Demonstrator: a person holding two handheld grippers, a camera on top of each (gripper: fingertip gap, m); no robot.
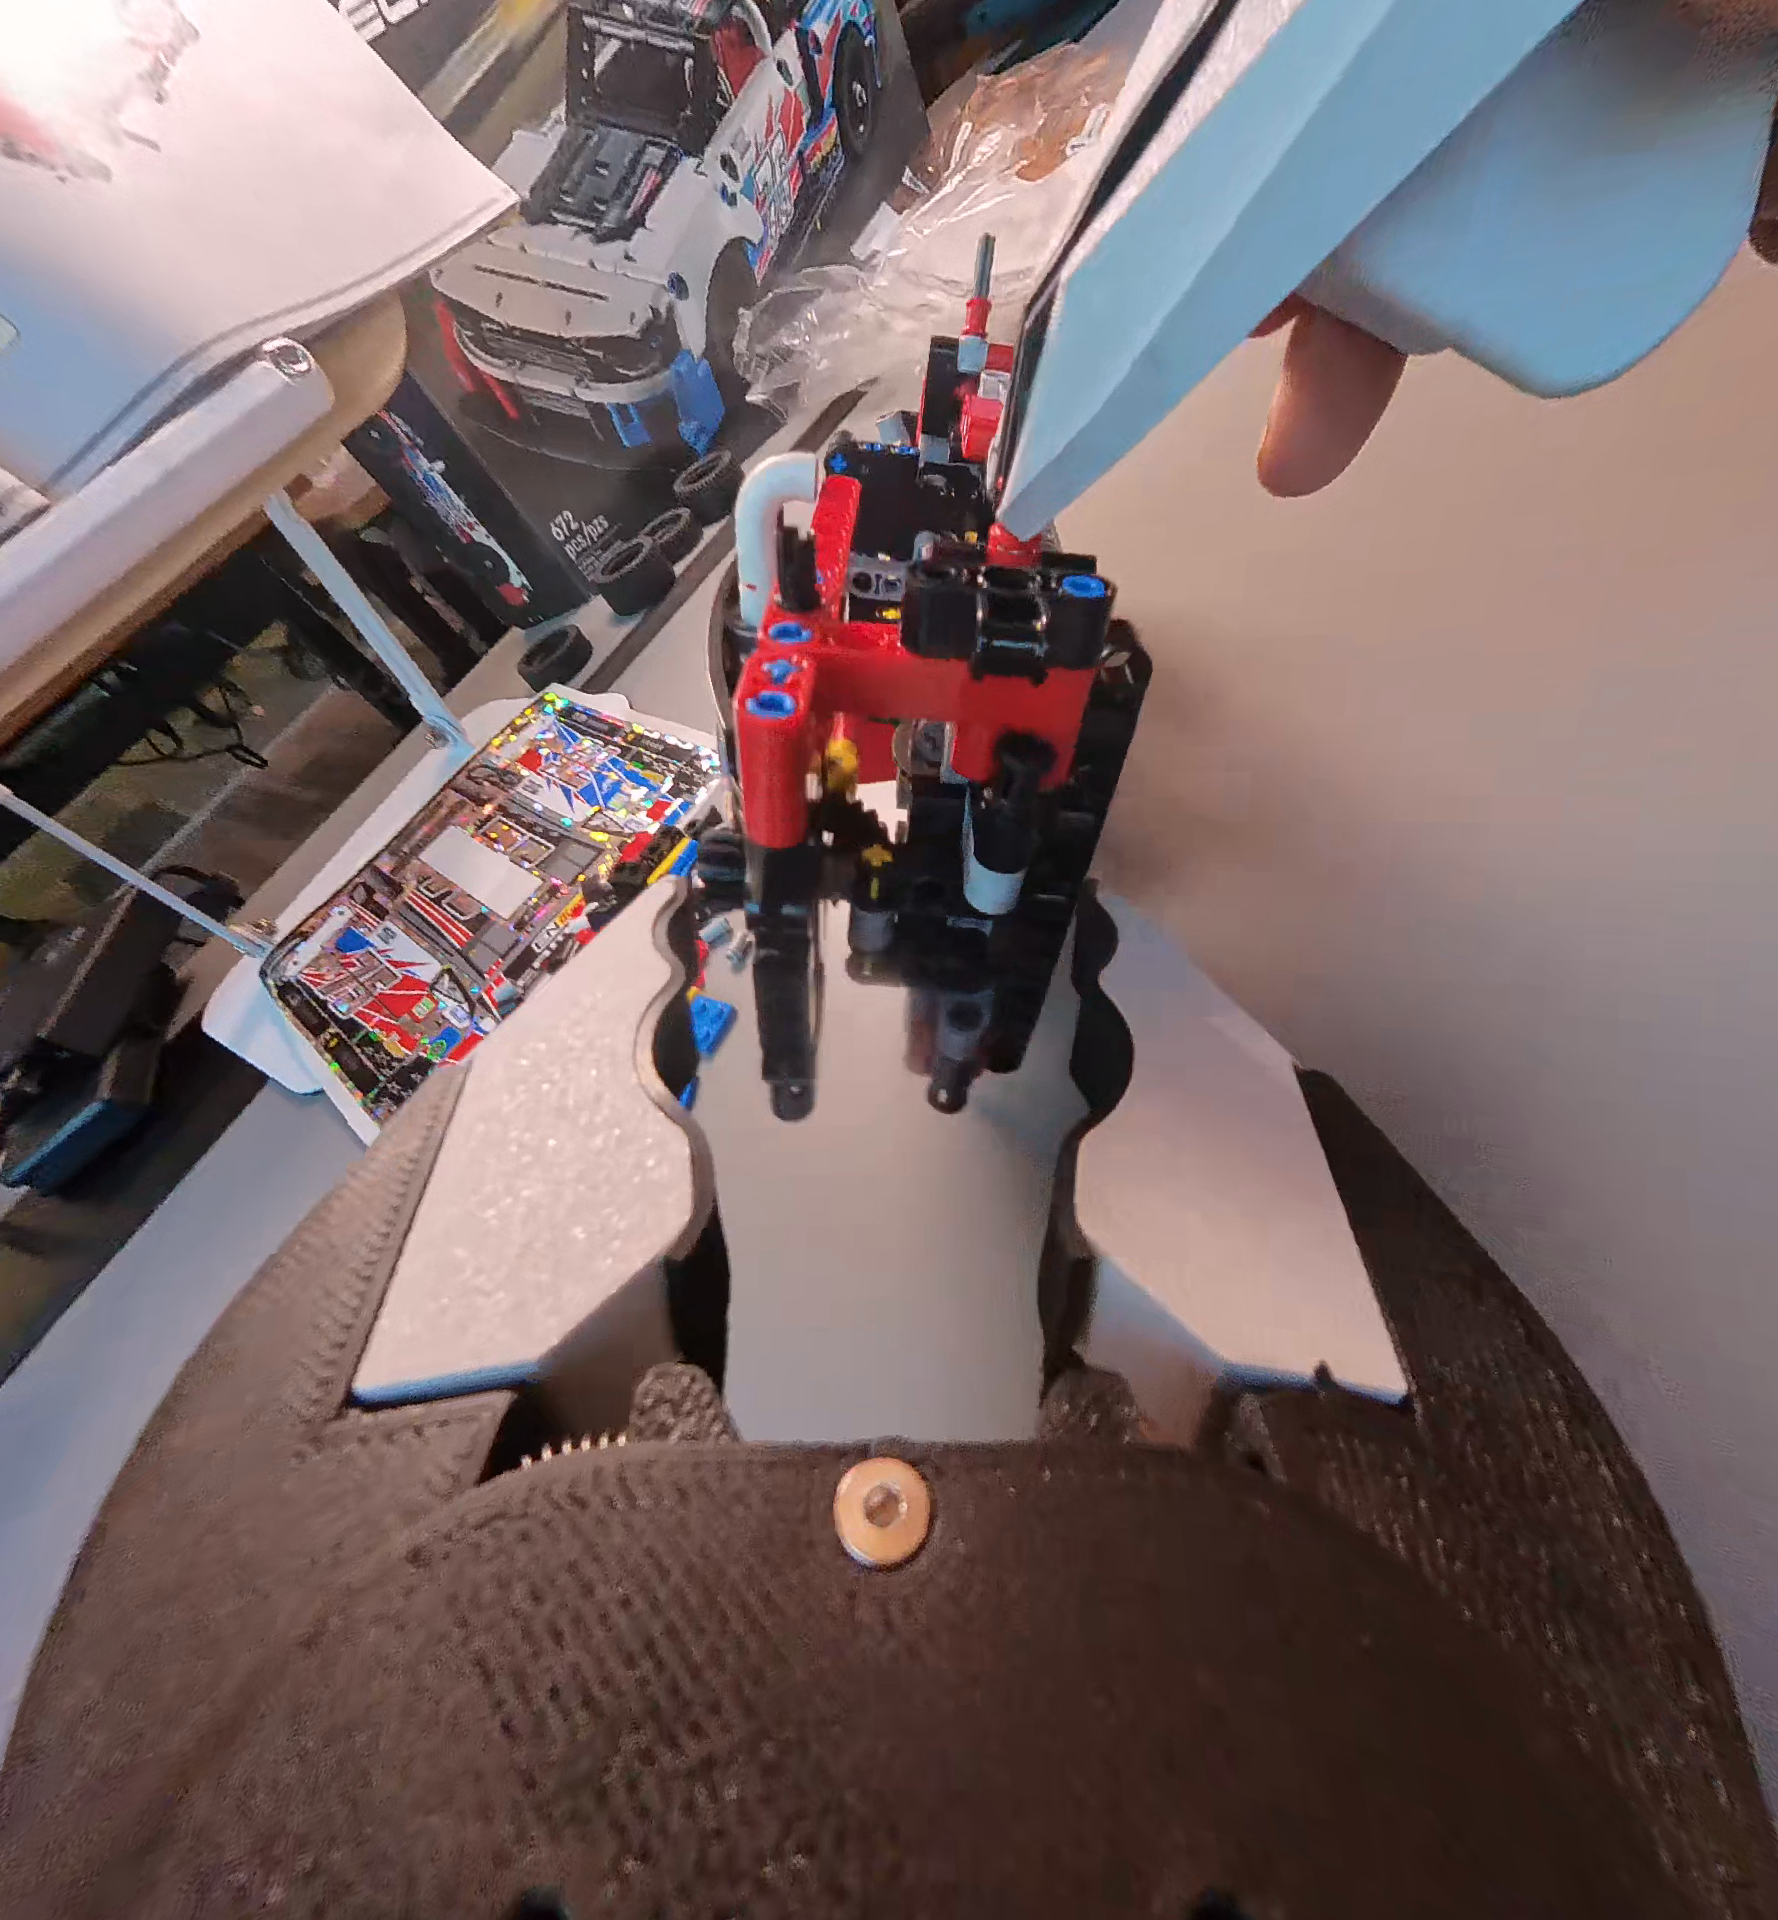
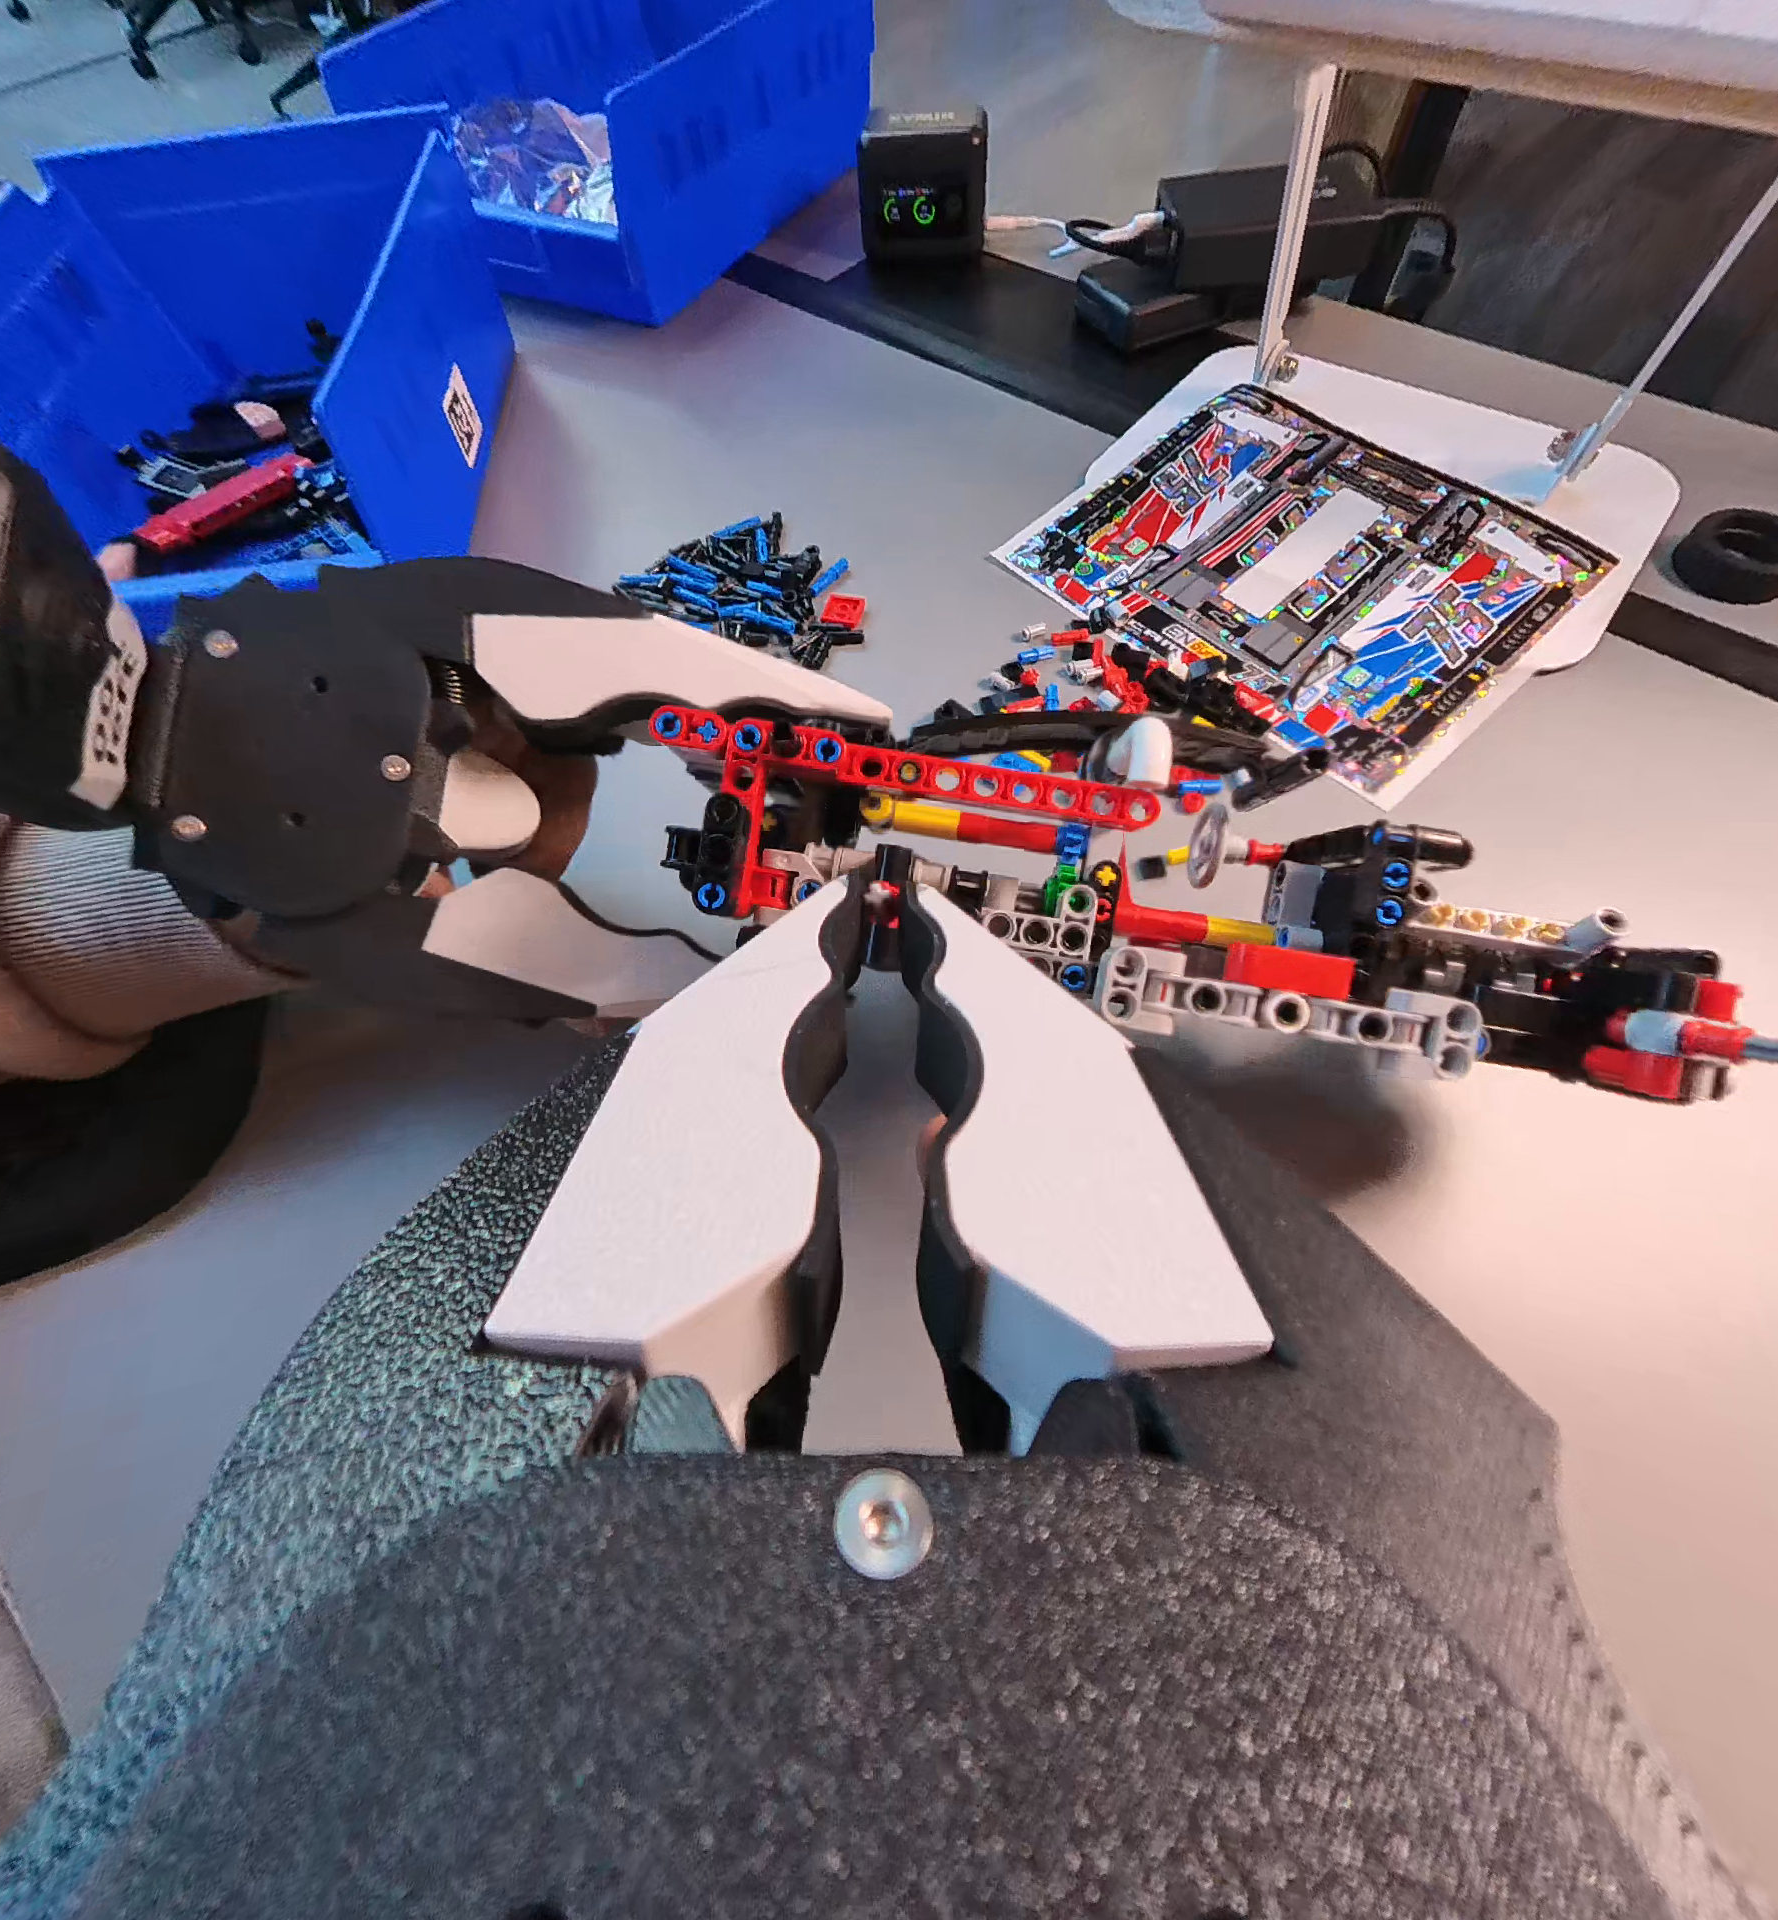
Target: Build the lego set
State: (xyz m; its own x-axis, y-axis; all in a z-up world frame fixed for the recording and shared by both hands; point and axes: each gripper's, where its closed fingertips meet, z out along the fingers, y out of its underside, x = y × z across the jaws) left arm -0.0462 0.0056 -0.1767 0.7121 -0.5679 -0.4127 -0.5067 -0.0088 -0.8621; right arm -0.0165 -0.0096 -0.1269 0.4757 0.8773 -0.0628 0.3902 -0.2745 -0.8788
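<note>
The long lego chassis (image 2: 968, 790), of red, black and grey beams, is held above the table. My left gripper (image 1: 885, 935) is shut on its red-framed end (image 1: 916, 686), and the chassis points away from the camera. In the right wrist view the left gripper (image 2: 734, 862) comes in from the left. My right gripper (image 2: 880, 899) is shut on a small black piece with a red pin (image 2: 880, 883), pressed against the chassis's near side. In the left wrist view the right gripper's fingers (image 1: 1176, 312) reach down from the top right onto the chassis.
A shiny sticker sheet (image 2: 1300, 582) lies on a white stand base (image 2: 1633, 488). A pile of blue and black pins (image 2: 750, 582) and loose small parts (image 2: 1124, 675) lie behind the chassis. Blue bins (image 2: 241, 312) stand at the back left. The set's box (image 1: 656, 260) and a tyre (image 2: 1742, 551) stand farther off. Spacing between my two grippers at the tips: around 7 centimetres.
</note>
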